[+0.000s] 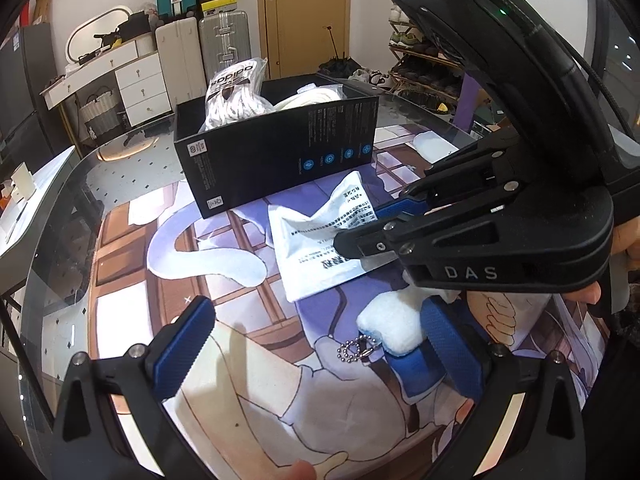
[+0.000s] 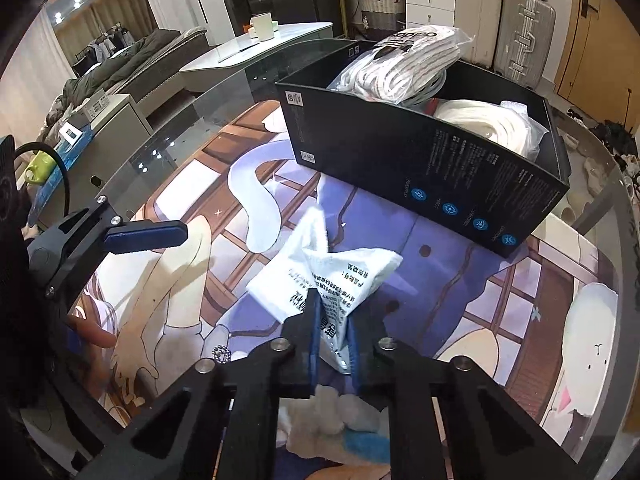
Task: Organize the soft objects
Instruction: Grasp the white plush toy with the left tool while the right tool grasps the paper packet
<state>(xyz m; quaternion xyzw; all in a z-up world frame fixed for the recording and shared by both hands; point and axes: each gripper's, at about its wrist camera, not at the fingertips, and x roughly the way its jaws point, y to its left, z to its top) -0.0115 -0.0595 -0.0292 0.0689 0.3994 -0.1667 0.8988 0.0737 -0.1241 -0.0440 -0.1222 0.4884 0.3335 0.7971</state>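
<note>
**Lead:** Grip first. Your right tool [image 2: 334,322] is clenched on the near edge of the white sachet [image 2: 320,280], so lift straight up before you travel. The black box [image 2: 420,160] sits at about one o'clock from your tool, and its near wall is tall. Clear that rim, then release over the open interior.

**Operator:** Where do I drop it? The box looks crowded.

**Lead:** A bagged bundle of white cord [image 2: 400,64] fills the far-left end and a white coil [image 2: 484,124] lies to the right. I judge the gap between them the safest spot. The sachet will sag and swing, since it hangs from one edge.

**Operator:** And my left tool [image 1: 320,344]?

**Lead:** It is released, jaws wide, hovering over the printed mat [image 1: 240,272] on the glass worktop [image 1: 72,208]. The fluffy white keychain toy [image 1: 394,330] rests against its right finger, at four o'clock from the sachet. Leave it.

**Operator:** How does the sachet look?

**Lead:** White, crumpled, printed with black text, puckered where you pinch it, its far end on the mat.
</note>
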